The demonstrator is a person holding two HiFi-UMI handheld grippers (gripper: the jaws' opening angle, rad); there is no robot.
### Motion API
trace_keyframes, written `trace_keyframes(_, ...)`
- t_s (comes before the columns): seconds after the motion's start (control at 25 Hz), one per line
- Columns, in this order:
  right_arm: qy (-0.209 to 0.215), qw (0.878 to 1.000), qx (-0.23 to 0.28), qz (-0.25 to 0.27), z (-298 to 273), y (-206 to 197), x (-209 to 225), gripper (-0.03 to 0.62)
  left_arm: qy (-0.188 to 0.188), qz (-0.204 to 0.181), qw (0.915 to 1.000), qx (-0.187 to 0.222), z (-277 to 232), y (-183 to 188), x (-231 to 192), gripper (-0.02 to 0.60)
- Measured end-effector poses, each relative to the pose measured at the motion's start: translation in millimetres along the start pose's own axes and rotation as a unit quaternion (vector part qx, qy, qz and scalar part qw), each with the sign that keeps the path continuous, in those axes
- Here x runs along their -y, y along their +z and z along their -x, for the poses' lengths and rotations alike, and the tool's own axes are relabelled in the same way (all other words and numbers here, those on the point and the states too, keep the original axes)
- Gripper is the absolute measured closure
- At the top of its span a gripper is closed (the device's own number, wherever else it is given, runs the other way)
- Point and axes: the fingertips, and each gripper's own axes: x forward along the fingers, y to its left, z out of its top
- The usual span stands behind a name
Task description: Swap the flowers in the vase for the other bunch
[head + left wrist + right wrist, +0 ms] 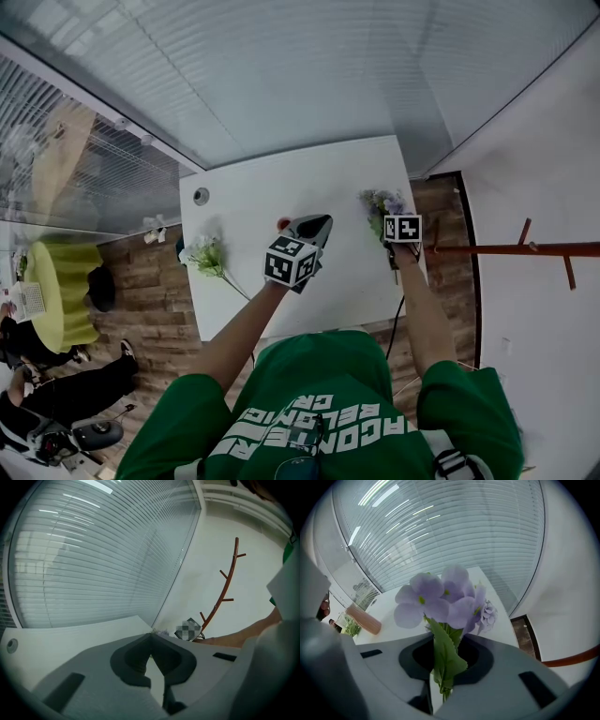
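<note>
A purple flower bunch (445, 599) rises between my right gripper's jaws, which pinch its green stems and leaf. That right gripper (445, 644) is shut on the bunch, above the right side of the white table (244, 202). The purple bunch (381, 202) shows just beyond the right gripper (390, 223) in the head view. A pink vase (363, 619) stands further left on the table, and only its top (283, 223) peeks out beside my left gripper (315, 226). My left gripper (151, 637) has its tips together with nothing visible between them. A white-and-green bunch (207, 255) lies at the table's left.
A small round metal fitting (201, 196) is set in the table's far left corner. A reddish coat rack (525, 249) stands right of the table by the white wall. Blinds behind glass line the far side. A yellow seat (61, 291) and a person are at lower left.
</note>
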Motion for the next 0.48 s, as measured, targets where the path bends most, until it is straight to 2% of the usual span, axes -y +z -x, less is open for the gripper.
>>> trace_keyframes(0.48,0.016,0.998,0.06,0.018,29.0,39.1,-23.0,0.534,0.009,-0.001,0.9998,0.019,18.0,6.7,-5.9,0.574)
